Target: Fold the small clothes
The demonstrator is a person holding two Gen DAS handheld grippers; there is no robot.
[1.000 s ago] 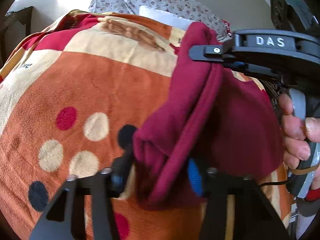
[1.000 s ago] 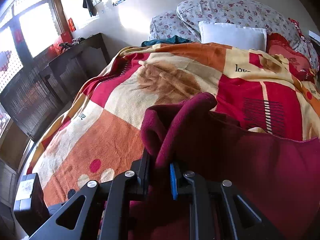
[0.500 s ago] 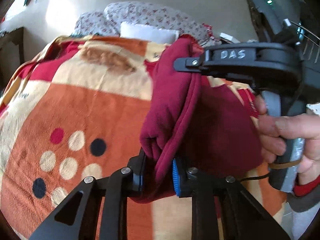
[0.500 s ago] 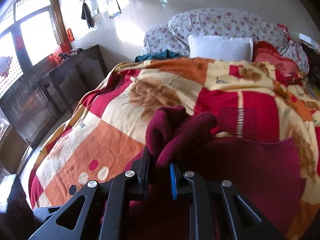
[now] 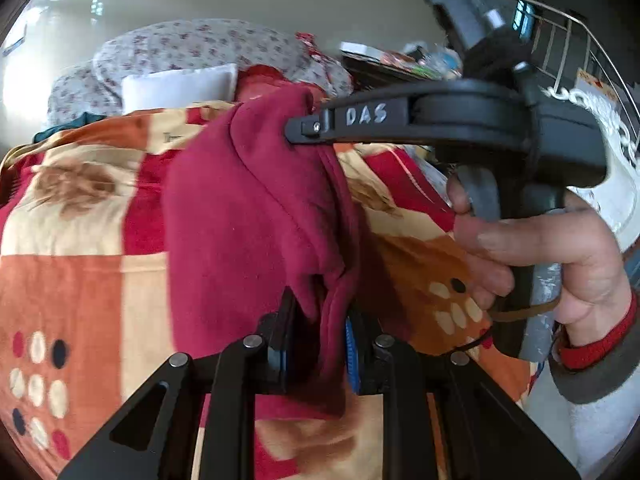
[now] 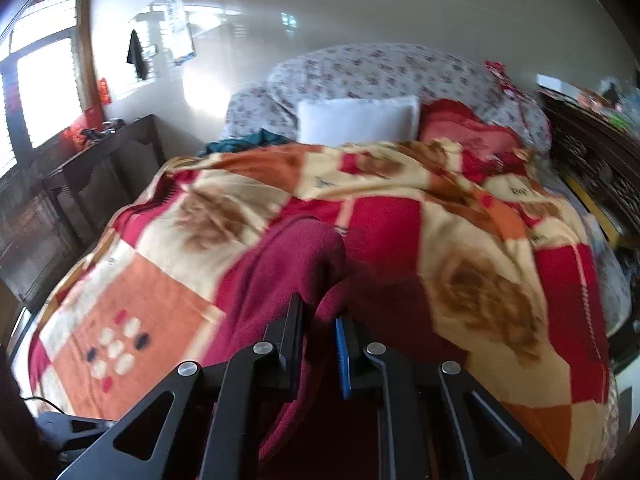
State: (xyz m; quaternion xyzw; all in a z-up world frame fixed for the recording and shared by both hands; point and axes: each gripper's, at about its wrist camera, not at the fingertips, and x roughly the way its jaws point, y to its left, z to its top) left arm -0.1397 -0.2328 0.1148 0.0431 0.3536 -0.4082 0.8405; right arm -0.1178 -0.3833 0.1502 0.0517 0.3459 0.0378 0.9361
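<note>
A dark red fleece garment [image 5: 248,220] hangs in the air above the bed, held by both grippers. My left gripper [image 5: 318,320] is shut on its lower bunched edge. My right gripper shows in the left wrist view [image 5: 308,126] as a black tool marked DAS, shut on the garment's upper edge, with a hand on its handle. In the right wrist view the right gripper [image 6: 318,320] is shut on a fold of the garment [image 6: 288,264], which drapes down to the left and below the fingers.
A patterned orange, red and cream blanket [image 6: 480,248] covers the bed. A white pillow [image 6: 356,122] and floral pillows [image 6: 380,70] lie at the head. A dark wooden cabinet [image 6: 80,184] stands left of the bed, cluttered furniture [image 6: 592,152] on the right.
Both grippers have lifted the garment higher off the blanket and swung right. The left gripper closed on the cloth between the first and second earlier frames and has stayed shut.
</note>
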